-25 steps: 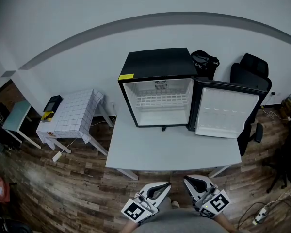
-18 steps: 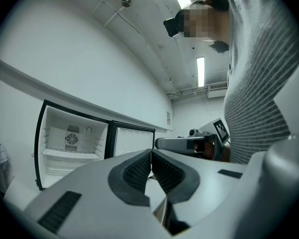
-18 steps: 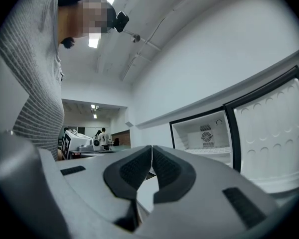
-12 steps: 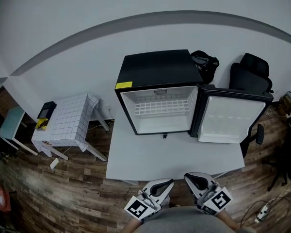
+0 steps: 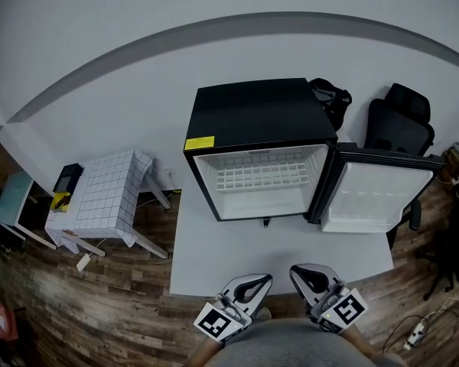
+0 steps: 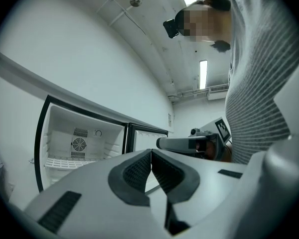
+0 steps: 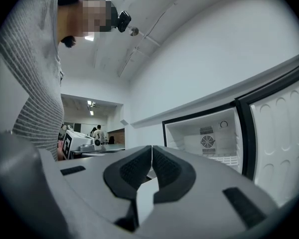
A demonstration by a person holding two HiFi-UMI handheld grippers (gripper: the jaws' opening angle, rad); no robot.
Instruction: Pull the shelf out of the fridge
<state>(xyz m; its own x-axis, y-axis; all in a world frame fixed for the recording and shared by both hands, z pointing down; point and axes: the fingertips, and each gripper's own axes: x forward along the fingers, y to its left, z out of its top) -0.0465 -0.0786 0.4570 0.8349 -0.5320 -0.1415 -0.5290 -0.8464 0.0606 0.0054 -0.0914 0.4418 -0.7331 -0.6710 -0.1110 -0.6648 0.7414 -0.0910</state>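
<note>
A small black fridge point(image 5: 252, 113) stands on a white table point(image 5: 237, 258) with its door point(image 5: 375, 197) swung open to the right. A white wire shelf point(image 5: 262, 179) sits inside, across the middle of the white interior; it also shows in the left gripper view as the shelf point(image 6: 65, 162) and in the right gripper view as the shelf point(image 7: 224, 159). My left gripper point(image 5: 265, 280) and right gripper point(image 5: 294, 271) are low at the table's near edge, close to the person's body, well short of the fridge. Both have their jaws shut with nothing between them.
A small table under a white checked cloth point(image 5: 99, 193) stands to the left with a black and yellow device point(image 5: 63, 182) on it. Black office chairs point(image 5: 398, 125) and a black bag point(image 5: 333, 99) sit behind and right of the fridge. The floor is wood.
The head view has moved closer, so the fridge looks larger and sits a little to the right. Both grippers stay shut at the near table edge.
</note>
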